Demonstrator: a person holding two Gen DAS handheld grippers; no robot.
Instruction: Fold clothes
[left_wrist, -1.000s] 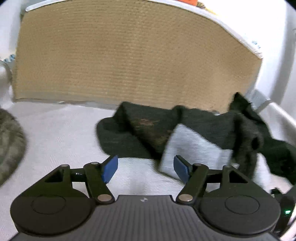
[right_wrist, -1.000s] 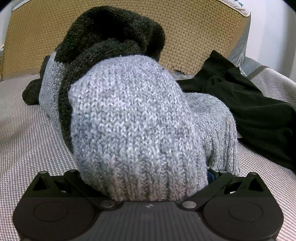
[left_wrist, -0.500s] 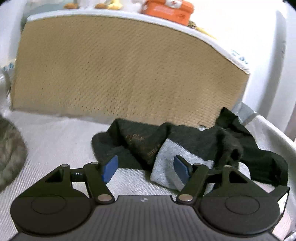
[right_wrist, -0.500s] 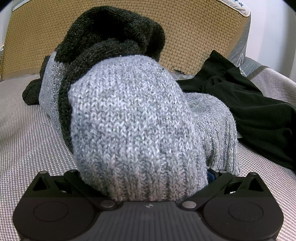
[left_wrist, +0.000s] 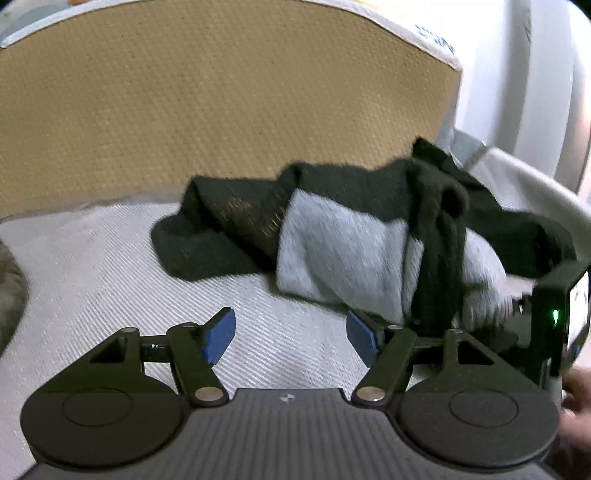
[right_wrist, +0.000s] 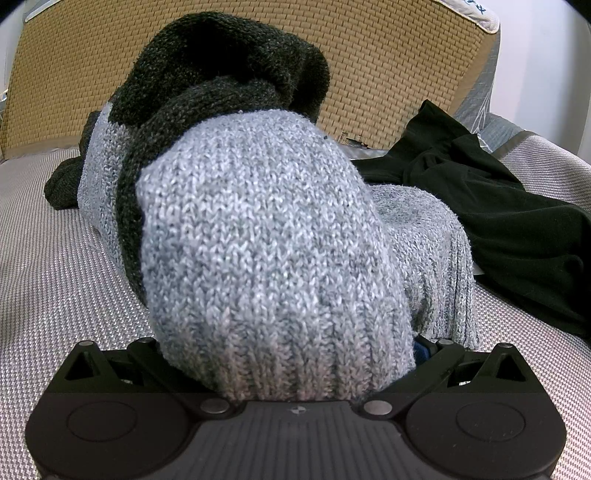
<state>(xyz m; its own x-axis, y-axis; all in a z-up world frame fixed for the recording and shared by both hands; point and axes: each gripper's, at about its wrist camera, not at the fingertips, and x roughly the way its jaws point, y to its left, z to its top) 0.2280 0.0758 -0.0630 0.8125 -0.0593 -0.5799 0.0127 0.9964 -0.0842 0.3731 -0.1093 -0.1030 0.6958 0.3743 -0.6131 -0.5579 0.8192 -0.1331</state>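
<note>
From the left wrist view, the left gripper (left_wrist: 291, 334) hangs low over the pale woven mattress (left_wrist: 92, 266) with its blue-padded fingers (left_wrist: 221, 334) spread wide and nothing between them. Beyond the fingertips lies the knit sweater (left_wrist: 343, 251), a rumpled heap of grey and dark charcoal bands, resting on the mattress in front of the tan mesh headboard (left_wrist: 229, 110). The sweater's dark end trails toward the left of the heap, its grey middle faces the camera, and a dark fold rises at the right. Just right of the sweater the black body of the right gripper (left_wrist: 554, 314) shows with a green light, touching the grey cloth. A hand (left_wrist: 576, 410) appears at the lower right edge. A furry grey shape (left_wrist: 9, 291) sits at the far left edge, too cropped to identify.

From the right wrist view, the right gripper (right_wrist: 295, 373) is clamped on the sweater (right_wrist: 266, 229): a thick grey ribbed bunch fills the space between its fingers and hides the pads almost wholly. The sweater mounds upward from there, dark bands topping it against the headboard (right_wrist: 388, 66). To the right of the sweater a black garment (right_wrist: 509, 221) lies crumpled on the mattress (right_wrist: 48, 277), its edge touching the grey knit.
</note>
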